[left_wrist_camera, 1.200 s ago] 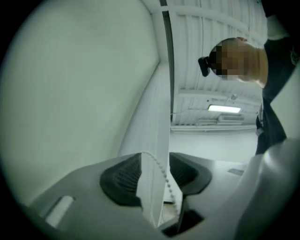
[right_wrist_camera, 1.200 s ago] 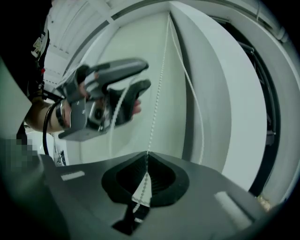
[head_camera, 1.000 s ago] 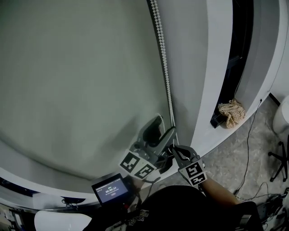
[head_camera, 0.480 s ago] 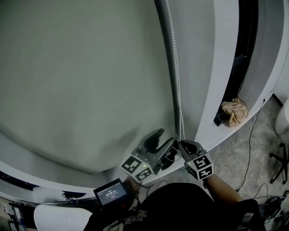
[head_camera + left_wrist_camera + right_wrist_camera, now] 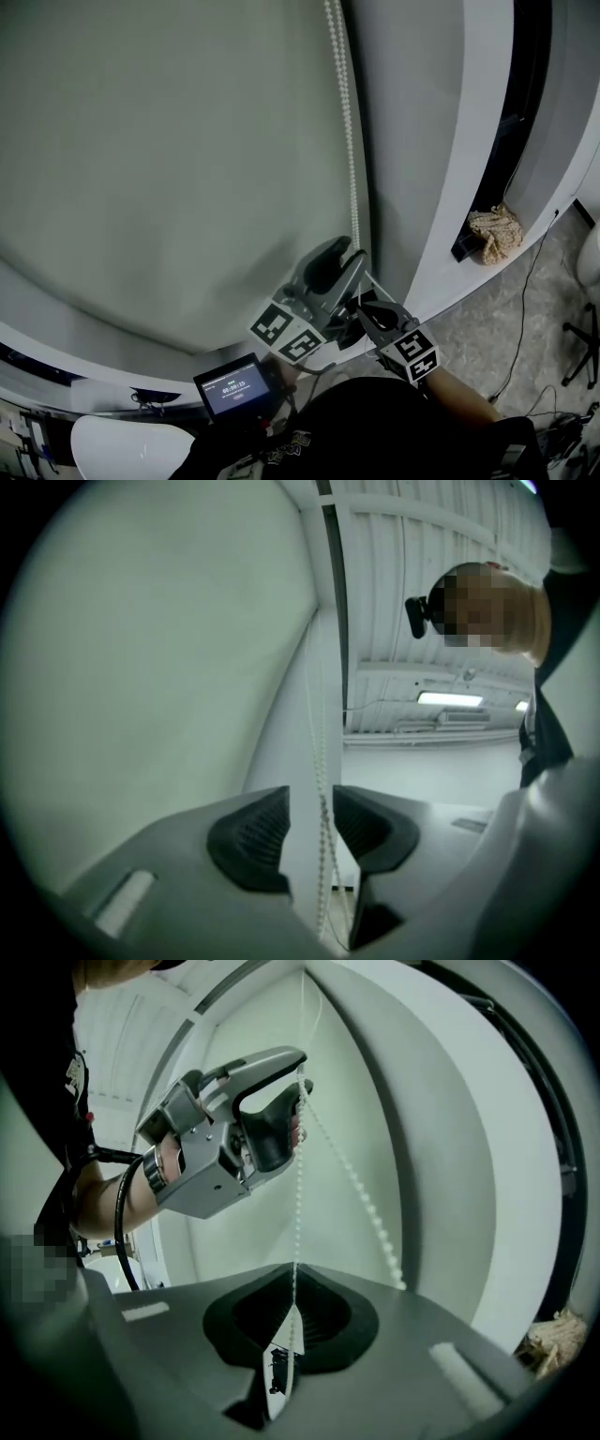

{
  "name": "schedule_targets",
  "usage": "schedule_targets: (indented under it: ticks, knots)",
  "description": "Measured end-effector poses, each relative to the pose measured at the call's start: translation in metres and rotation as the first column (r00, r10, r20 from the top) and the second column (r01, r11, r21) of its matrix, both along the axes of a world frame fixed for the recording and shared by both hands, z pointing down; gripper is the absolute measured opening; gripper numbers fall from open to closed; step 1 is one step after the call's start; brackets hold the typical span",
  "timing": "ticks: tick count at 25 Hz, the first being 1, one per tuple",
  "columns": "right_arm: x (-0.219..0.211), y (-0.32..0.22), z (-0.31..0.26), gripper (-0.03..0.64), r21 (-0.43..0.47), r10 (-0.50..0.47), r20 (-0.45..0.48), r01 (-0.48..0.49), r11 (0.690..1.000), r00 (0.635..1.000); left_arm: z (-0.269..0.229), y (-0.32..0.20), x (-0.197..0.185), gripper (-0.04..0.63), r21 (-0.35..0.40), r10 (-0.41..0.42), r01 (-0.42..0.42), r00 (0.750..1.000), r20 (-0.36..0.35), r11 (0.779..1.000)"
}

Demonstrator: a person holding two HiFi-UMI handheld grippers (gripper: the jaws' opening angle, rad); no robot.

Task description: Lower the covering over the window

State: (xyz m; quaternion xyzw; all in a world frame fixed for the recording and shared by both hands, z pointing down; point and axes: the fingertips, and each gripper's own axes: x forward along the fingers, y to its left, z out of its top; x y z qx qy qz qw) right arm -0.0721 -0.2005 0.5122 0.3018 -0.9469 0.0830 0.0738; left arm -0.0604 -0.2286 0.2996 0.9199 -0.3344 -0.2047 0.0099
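Bead chain (image 5: pixel 349 141), light and slippery, sits pinched in my right tool (image 5: pixel 292 1288); left tool (image 5: pixel 312 827), jaws just closing, loosely straddles it higher up.

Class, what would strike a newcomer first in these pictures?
The grey roller blind fills the head view's left and centre. At its right edge hangs a white bead chain; the right gripper pinches it low down, while the left gripper, jaws just closing, straddles it above.

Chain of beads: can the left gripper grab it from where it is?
Probably yes. The chain hangs between the jaws of the left gripper; they have just been closing and stand apart. Nothing blocks it; the right gripper pinches it lower down.
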Motion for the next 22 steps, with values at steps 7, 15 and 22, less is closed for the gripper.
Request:
schedule_targets:
  ticks: [7, 15, 22]
  knots:
    - [0.022, 0.0, -0.003, 0.014, -0.205, 0.009, 0.253, 0.044, 0.978, 0.968, 0.015, 0.009, 0.009, 0.158, -0.005, 0.069, -0.069, 0.997, 0.024, 0.998]
    - [0.037, -0.011, -0.001, 0.014, -0.259, 0.079, 0.289, -0.001, 0.966, 0.954, 0.082, 0.02, 0.023, 0.147, -0.124, 0.123, -0.102, 0.977, 0.176, 0.987]
    - [0.012, 0.004, -0.005, 0.014, -0.205, -0.009, 0.238, 0.059, 0.977, 0.971, 0.044, 0.005, 0.021, 0.104, -0.057, 0.065, -0.06, 0.994, 0.091, 0.997]
